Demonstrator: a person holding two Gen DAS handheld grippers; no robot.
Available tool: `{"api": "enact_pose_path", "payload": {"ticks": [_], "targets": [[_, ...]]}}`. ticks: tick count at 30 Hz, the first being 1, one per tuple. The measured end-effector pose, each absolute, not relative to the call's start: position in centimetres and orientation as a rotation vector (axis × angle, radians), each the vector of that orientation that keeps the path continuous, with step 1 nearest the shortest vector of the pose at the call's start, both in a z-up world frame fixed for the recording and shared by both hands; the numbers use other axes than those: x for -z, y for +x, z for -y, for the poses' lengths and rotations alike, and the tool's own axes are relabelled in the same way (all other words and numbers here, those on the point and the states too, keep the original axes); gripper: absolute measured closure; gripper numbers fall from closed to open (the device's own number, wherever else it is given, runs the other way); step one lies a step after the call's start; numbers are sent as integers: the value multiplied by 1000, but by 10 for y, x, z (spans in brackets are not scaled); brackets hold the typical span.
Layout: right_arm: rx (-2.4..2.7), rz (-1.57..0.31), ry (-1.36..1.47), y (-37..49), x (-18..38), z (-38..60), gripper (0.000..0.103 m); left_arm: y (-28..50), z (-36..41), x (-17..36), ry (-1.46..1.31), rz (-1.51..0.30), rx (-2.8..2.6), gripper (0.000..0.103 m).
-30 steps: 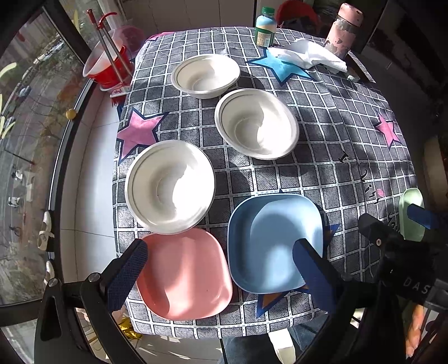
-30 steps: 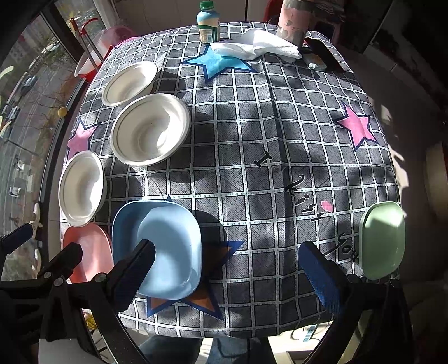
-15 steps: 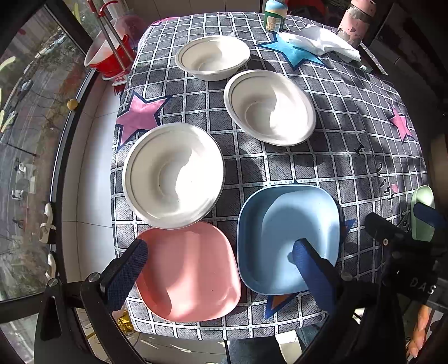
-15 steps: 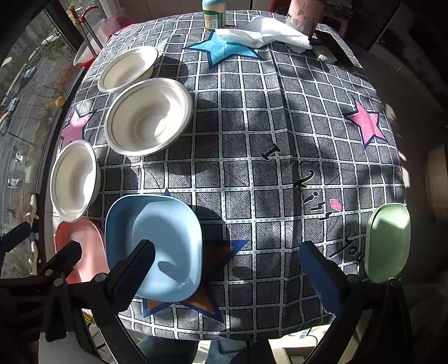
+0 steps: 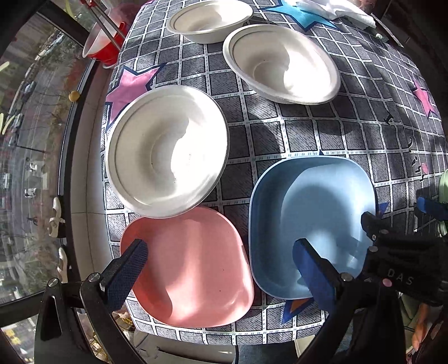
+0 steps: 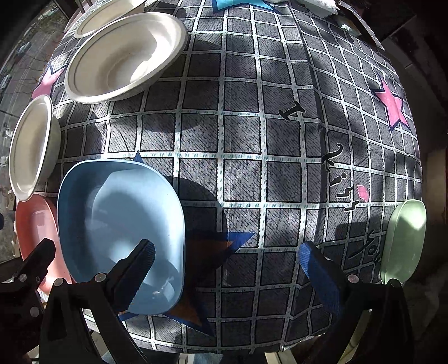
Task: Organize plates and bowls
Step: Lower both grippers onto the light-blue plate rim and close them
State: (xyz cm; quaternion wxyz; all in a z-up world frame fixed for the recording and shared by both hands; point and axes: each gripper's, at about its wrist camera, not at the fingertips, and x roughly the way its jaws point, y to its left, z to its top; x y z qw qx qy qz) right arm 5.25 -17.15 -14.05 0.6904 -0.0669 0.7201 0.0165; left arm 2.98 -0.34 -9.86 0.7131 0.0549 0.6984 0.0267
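Observation:
A pink plate (image 5: pixel 190 266) and a blue plate (image 5: pixel 310 229) lie side by side at the table's near edge. Three white bowls stand behind them: near left (image 5: pixel 168 151), middle (image 5: pixel 280 61), far (image 5: pixel 210 19). My left gripper (image 5: pixel 221 257) is open and empty, low over the pink plate, its right finger over the blue plate. In the right wrist view my right gripper (image 6: pixel 226 257) is open and empty above the tablecloth, its left finger over the blue plate (image 6: pixel 120 218). A green plate (image 6: pixel 403 240) lies at the right edge.
The table has a grey checked cloth (image 6: pixel 246 134) with stars. A white cloth (image 5: pixel 336 11) lies at the far side. A red and white container with rods (image 5: pixel 103 47) stands off the far left corner. Floor and a window lie to the left.
Both grippers have moved forward and down toward the table; the plates and bowls look larger. Nothing on the table has moved, and both grippers stay open.

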Motion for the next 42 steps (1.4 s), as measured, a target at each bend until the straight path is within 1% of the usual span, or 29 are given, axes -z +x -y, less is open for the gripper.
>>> {"api": "enact_pose_path", "payload": {"ticks": [4,12,20,23,28,33,39,42], "targets": [[-47,-1640,-181,51,156,173,0,31,13,107,143,-1556,-44,0],[-22,-1668,-199,38,164,210,0,33,40,123,170,-1578,8,0],[35,-1706,-194,25,150,274,0,37,62,136,174,-1584,52,0],[38,-1715,-134,21,148,296,0,43,73,136,182,-1571,62,0],[37,-1756,82,18,165,340,0,53,84,144,186,-1565,76,0],[25,-1752,92,19,184,346,0,69,95,166,195,-1590,59,0],[5,-1740,86,17,180,337,0,68,96,182,113,-1580,117,0],[17,-1714,90,13,180,333,0,62,96,202,71,-1577,139,0]]}}
